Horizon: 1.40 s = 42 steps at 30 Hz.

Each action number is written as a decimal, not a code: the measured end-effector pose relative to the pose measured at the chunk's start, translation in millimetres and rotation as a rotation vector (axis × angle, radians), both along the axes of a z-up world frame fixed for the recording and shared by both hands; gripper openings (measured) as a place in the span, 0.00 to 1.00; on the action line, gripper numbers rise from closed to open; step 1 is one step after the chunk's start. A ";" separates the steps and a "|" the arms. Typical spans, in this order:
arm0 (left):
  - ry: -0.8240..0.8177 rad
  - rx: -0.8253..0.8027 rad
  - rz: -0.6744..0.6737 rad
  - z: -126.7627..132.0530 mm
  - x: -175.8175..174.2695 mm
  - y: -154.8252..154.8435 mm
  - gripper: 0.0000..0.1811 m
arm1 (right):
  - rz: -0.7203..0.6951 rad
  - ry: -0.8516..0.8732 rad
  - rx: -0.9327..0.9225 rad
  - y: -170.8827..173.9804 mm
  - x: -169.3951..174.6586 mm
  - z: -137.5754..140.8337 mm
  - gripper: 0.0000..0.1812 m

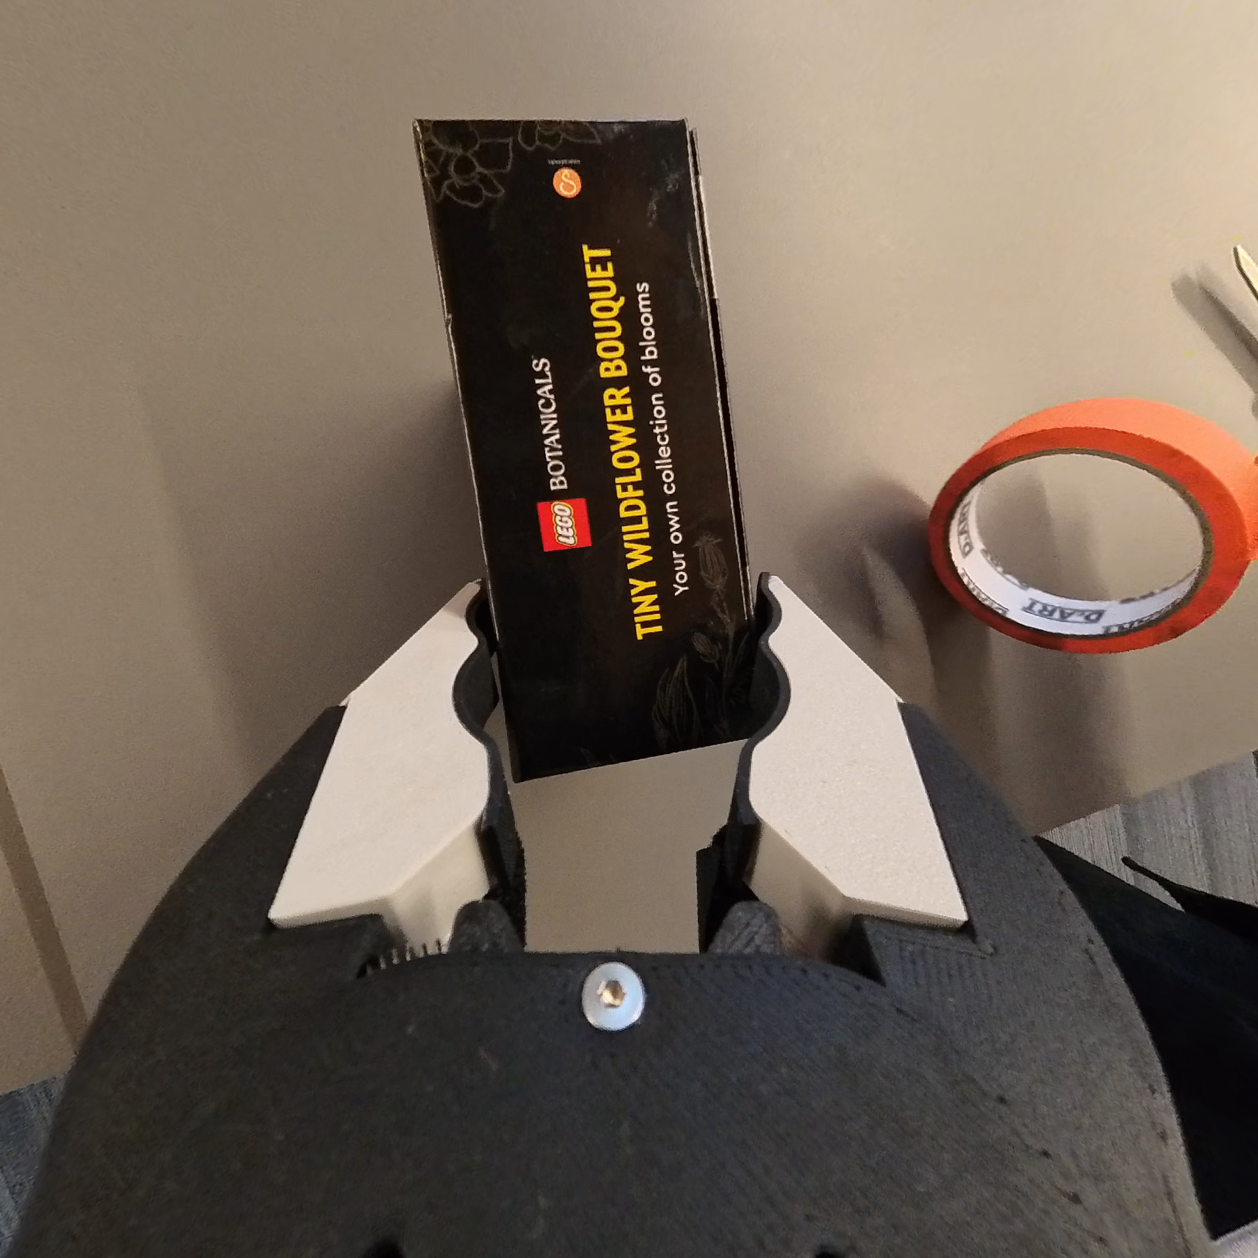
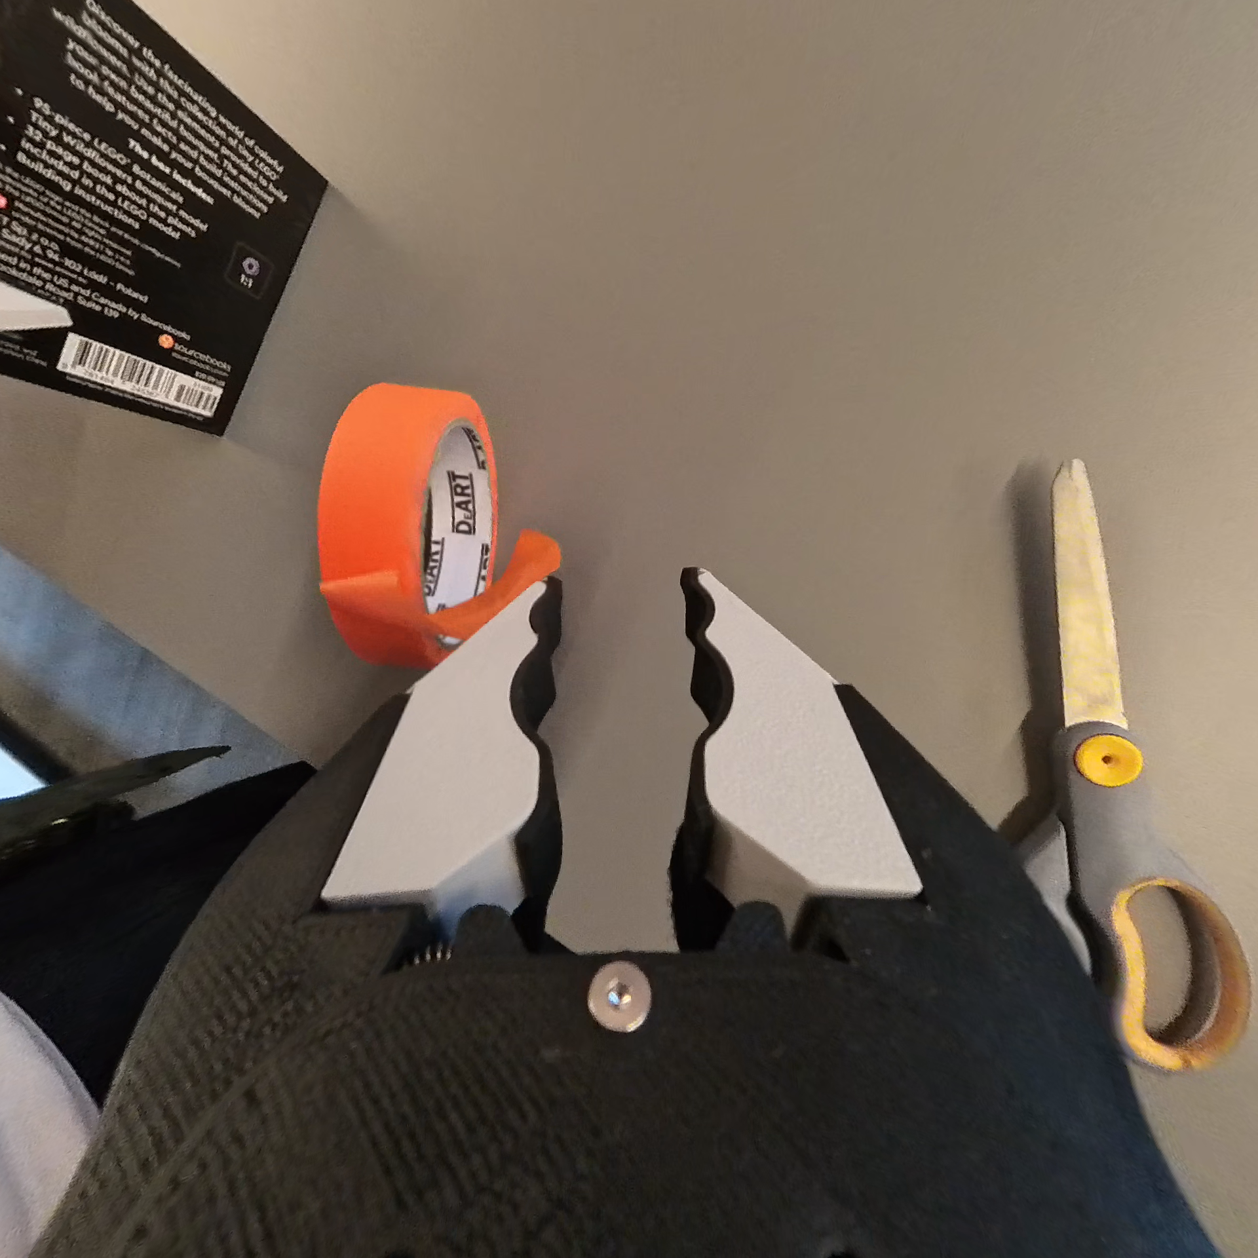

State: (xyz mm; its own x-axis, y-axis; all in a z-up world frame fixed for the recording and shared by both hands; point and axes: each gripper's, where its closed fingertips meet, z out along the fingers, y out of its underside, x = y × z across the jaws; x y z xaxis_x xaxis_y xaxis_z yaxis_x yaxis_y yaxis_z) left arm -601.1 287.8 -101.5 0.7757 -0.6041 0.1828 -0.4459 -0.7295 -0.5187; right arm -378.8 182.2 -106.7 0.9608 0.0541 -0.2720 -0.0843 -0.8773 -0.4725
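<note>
My left gripper (image 1: 623, 599) is shut on the near end of a black cardboard box (image 1: 578, 408) with yellow and white print. The box points away from me over the grey table (image 1: 204, 340). My right gripper (image 2: 621, 585) is open and empty, low over the table. An orange tape roll (image 2: 374, 517) stands on edge just left of its left fingertip, with a loose tape end curling beside that tip. The box also shows in the right wrist view (image 2: 136, 204) at the upper left. The tape roll also shows in the left wrist view (image 1: 1103, 436), to the right of the box.
Grey-and-yellow scissors (image 2: 1089, 783) lie shut on the table right of my right gripper, blades pointing away; their tip shows at the right edge of the left wrist view (image 1: 1249, 272). The table edge and grey floor (image 2: 102, 667) lie at the lower left.
</note>
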 end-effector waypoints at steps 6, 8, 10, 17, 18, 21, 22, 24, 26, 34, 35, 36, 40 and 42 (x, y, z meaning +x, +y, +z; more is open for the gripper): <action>0.002 -0.002 -0.001 -0.1 -0.1 -0.1 0.41 | 0.033 0.217 0.048 7.9 -33.4 15.1 0.20; 0.001 -0.002 -0.001 -0.1 0.0 -0.1 0.41 | 0.035 0.271 0.082 12.6 -40.6 26.0 0.20; 0.000 0.000 0.001 -0.1 -0.1 -0.1 0.41 | 0.067 0.263 0.103 15.7 -46.2 35.4 0.20; -0.006 0.002 0.005 0.1 0.1 0.1 0.41 | 0.185 0.135 -0.072 11.4 -58.9 47.5 0.17; -0.006 0.003 0.006 0.1 0.1 0.2 0.41 | 0.203 0.096 -0.091 11.2 -58.8 50.4 0.17; -0.011 0.005 0.009 0.2 0.3 0.3 0.41 | 0.268 -0.026 -0.188 5.1 -58.0 55.0 0.15; -0.012 0.006 0.010 0.2 0.2 0.3 0.41 | 0.282 -0.018 -0.231 1.4 -61.8 56.5 0.15; -0.015 0.007 0.011 0.3 0.3 0.5 0.41 | 0.304 0.056 -0.358 -11.3 -72.5 58.3 0.14; -0.018 0.008 0.013 0.4 0.4 0.5 0.41 | 0.330 0.176 -0.522 -28.7 -83.1 60.7 0.14; -0.023 0.011 0.014 0.6 0.6 0.7 0.41 | 0.270 0.739 -0.577 -10.0 -116.6 96.3 0.12; -0.023 0.011 0.014 0.6 0.6 0.6 0.41 | 0.253 0.791 -0.566 -6.3 -117.4 99.7 0.12; -0.024 0.011 0.014 0.6 0.6 0.7 0.41 | 0.232 0.841 -0.557 -3.0 -117.7 103.2 0.12; -0.025 0.010 0.012 0.8 0.5 0.8 0.41 | 0.259 0.979 -0.327 20.8 -111.6 134.7 0.12; -0.024 0.012 0.012 0.7 0.7 0.7 0.41 | 0.359 1.092 0.120 44.9 -100.7 191.4 0.08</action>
State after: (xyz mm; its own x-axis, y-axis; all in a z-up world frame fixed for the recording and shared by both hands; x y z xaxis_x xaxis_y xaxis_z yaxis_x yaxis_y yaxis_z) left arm -600.5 288.4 -100.8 0.7781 -0.5973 0.1942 -0.4246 -0.7281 -0.5382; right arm -479.4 227.1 84.7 0.1408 0.3581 -0.9230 -0.2540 -0.8880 -0.3833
